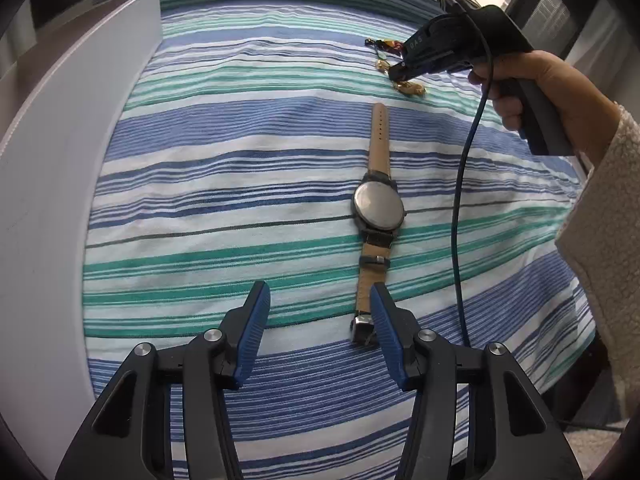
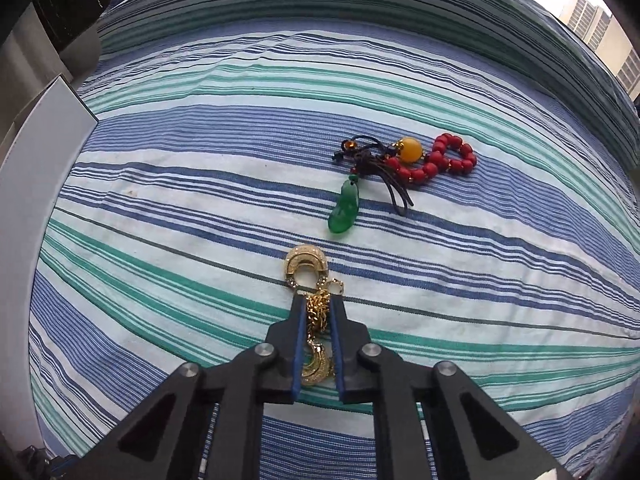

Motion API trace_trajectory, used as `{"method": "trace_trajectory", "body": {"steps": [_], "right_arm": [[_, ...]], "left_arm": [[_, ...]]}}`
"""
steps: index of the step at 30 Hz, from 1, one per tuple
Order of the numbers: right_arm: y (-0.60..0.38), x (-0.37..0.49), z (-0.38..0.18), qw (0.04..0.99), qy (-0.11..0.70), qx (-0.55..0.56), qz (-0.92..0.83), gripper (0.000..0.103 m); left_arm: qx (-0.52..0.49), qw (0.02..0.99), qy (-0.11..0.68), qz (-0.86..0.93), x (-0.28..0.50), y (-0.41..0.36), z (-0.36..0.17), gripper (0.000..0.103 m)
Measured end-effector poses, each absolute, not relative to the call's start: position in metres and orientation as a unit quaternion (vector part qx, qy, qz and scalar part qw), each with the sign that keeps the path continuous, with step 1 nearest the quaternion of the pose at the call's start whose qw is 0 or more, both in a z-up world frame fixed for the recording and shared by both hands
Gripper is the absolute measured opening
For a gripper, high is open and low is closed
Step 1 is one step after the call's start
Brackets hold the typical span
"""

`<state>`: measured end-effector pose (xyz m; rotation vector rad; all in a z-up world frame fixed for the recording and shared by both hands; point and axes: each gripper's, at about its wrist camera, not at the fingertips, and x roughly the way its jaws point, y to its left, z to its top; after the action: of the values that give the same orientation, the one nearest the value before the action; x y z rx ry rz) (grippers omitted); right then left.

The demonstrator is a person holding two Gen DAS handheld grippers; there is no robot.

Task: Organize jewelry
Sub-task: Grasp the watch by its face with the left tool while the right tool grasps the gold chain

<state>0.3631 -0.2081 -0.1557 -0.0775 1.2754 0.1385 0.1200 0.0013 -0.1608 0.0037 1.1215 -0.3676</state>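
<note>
Right gripper (image 2: pixel 318 308) pinched shut on the gold necklace (image 2: pixel 316 312) should lift slowly so the chain follows; left gripper (image 1: pixel 318 312) hangs half-open, empty, beside the watch (image 1: pixel 378 206).

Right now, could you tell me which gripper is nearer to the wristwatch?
Left. The left gripper hangs open over the wristwatch's buckle end; the right gripper is beyond its far strap tip, shut on the gold necklace.
</note>
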Motion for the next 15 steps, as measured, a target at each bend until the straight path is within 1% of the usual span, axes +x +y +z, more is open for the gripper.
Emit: {"method": "trace_trajectory", "body": {"steps": [6,10,15], "right_arm": [[-0.233,0.34,-0.129,0.823,0.561,0.025,0.087,0.01],[-0.249,0.314,-0.103,0.835,0.538,0.038,0.104,0.01],[-0.265,0.279,-0.071,0.851,0.51,0.052,0.115,0.01]], "left_arm": [[0.008,0.833,0.53,-0.159,0.124,0.004,-0.159,0.054],[0.019,0.83,0.533,-0.162,0.131,-0.001,-0.159,0.056],[0.047,0.819,0.538,-0.196,0.143,-0.028,-0.157,0.059]]}}
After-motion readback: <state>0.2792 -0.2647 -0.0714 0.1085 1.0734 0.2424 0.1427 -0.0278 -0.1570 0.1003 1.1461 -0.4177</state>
